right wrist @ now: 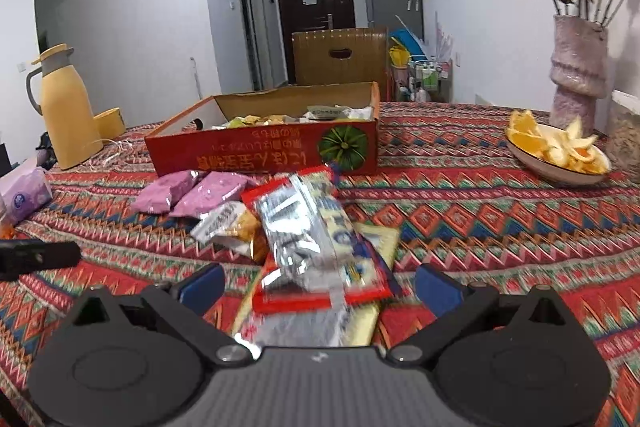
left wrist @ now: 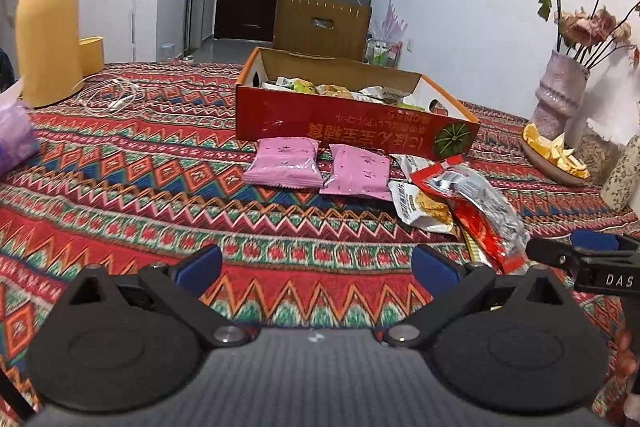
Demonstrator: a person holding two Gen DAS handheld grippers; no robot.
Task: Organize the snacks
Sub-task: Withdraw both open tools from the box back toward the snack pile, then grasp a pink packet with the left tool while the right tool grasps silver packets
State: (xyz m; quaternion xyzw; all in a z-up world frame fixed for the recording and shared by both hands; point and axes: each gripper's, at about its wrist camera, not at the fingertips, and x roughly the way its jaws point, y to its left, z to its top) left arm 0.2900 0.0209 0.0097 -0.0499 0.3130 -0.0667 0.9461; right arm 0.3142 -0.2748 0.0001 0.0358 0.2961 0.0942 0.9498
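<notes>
Where both claws gape: red snack packet [right wrist: 320,247].

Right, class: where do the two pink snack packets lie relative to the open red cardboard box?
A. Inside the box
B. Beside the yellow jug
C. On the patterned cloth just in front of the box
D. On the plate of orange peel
C: the two pink snack packets lie side by side on the patterned cloth, just in front of the open red cardboard box's front wall.

Only "DAS" reads clearly, on the right hand-held gripper [left wrist: 560,247].
</notes>
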